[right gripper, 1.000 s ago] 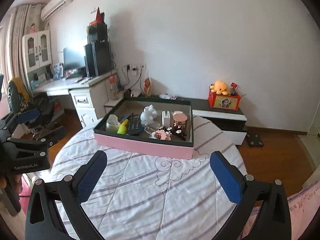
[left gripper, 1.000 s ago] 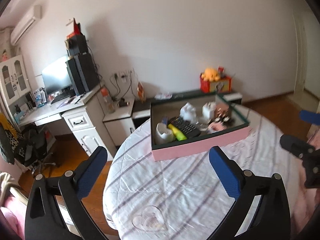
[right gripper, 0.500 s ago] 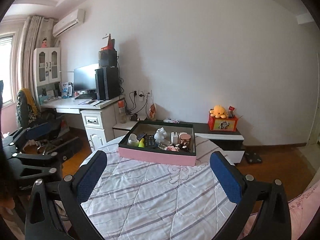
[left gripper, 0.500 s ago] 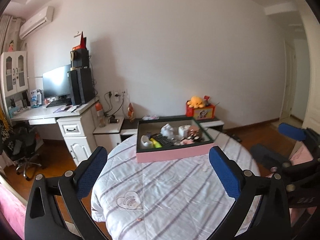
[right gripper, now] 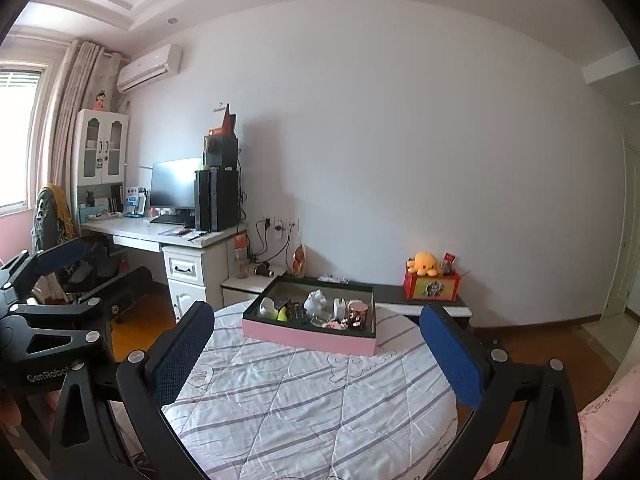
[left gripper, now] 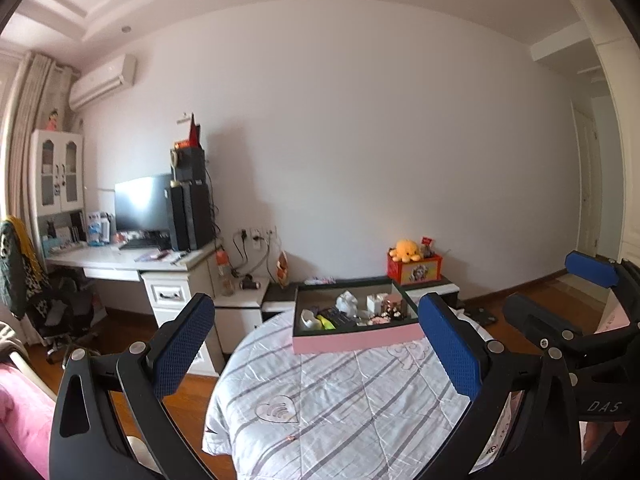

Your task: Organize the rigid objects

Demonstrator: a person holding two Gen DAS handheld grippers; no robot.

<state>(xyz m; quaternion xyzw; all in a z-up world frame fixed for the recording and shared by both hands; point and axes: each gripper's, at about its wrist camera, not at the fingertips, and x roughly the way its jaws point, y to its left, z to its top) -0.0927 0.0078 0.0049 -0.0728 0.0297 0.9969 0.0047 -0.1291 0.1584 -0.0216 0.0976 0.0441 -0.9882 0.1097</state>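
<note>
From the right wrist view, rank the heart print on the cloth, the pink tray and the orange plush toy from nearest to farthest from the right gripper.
1. Heart print: on the tablecloth, beside the right gripper's left finger.
2. Pink tray: on the table's far side, ahead.
3. Orange plush toy: atop a red box by the wall, far right.

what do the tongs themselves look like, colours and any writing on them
Both the left tongs and right tongs have matte black frames with triangular cutouts and silver screw heads. Each finger ends in a blue textured pad. White lettering reads "GenRobo" on the left body and "DAS" on the right body. No cables or sleeves show.
</note>
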